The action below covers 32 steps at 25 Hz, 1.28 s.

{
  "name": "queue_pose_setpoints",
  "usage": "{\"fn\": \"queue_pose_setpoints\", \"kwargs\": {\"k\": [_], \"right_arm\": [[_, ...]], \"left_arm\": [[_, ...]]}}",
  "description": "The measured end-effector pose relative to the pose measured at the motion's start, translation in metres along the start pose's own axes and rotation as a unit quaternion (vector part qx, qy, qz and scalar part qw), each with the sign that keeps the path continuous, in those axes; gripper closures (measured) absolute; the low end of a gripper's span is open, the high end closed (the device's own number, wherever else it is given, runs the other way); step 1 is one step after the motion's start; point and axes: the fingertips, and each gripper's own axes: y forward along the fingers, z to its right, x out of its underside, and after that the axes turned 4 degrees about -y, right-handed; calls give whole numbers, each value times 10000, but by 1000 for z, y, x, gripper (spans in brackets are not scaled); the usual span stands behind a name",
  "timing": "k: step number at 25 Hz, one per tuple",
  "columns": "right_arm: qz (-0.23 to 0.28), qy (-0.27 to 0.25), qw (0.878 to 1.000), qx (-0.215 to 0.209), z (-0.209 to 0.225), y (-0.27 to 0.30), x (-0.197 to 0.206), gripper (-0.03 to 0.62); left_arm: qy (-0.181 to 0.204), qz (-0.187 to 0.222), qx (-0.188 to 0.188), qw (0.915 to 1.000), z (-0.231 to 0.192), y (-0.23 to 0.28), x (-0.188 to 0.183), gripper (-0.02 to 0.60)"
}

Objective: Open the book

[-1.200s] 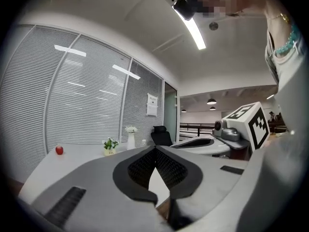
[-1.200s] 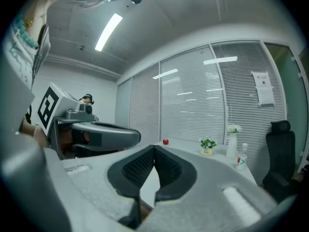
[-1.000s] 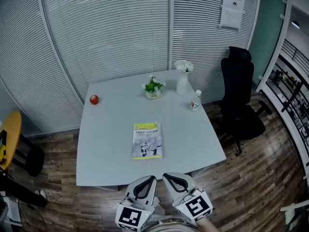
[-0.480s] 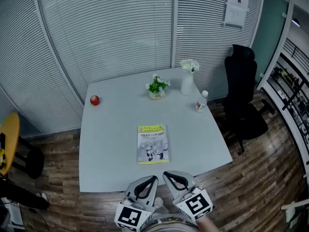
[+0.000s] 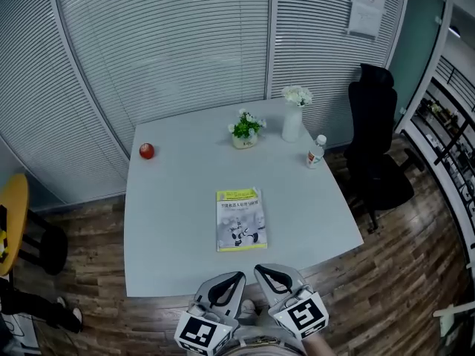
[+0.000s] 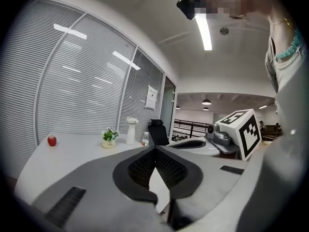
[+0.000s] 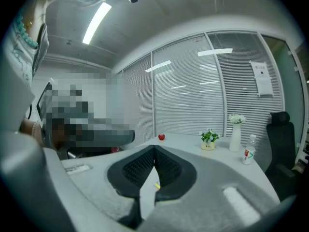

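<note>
While the white table point(image 5: 171, 221) stands before slatted blinds, a closed book point(image 5: 241, 219) lies face up near the middle of its near edge. Just off that edge hover the left gripper point(image 5: 236, 277) and right gripper point(image 5: 260, 269), fingers pressed together, holding nothing.

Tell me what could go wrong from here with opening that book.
1. The book lies closed and flat on the table. Its cover edge sits low against the top, so a gripper tip may skid over it rather than catch it.
2. The left gripper and right gripper are both shut and nothing pins the book. A push with shut jaws could slide it across the table instead of lifting the cover.
</note>
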Motion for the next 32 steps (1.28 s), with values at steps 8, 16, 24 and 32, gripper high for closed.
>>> {"fn": "queue_pose_setpoints", "kwargs": {"k": [8, 16, 24, 32], "right_arm": [[-299, 36, 9995, -107, -9, 5, 7, 591], [-444, -66, 9988, -209, 8, 17, 6, 591], [-421, -179, 9979, -470, 41, 41, -1, 591], [-237, -226, 9977, -588, 93, 67, -12, 591]], "left_arm": [[-170, -10, -32, 9999, -11, -1, 9, 583], [-378, -109, -83, 9992, -18, 17, 19, 583], [-250, -138, -191, 9994, -35, 59, 0, 583], [-218, -2, -323, 9992, -55, 111, -26, 583]]}}
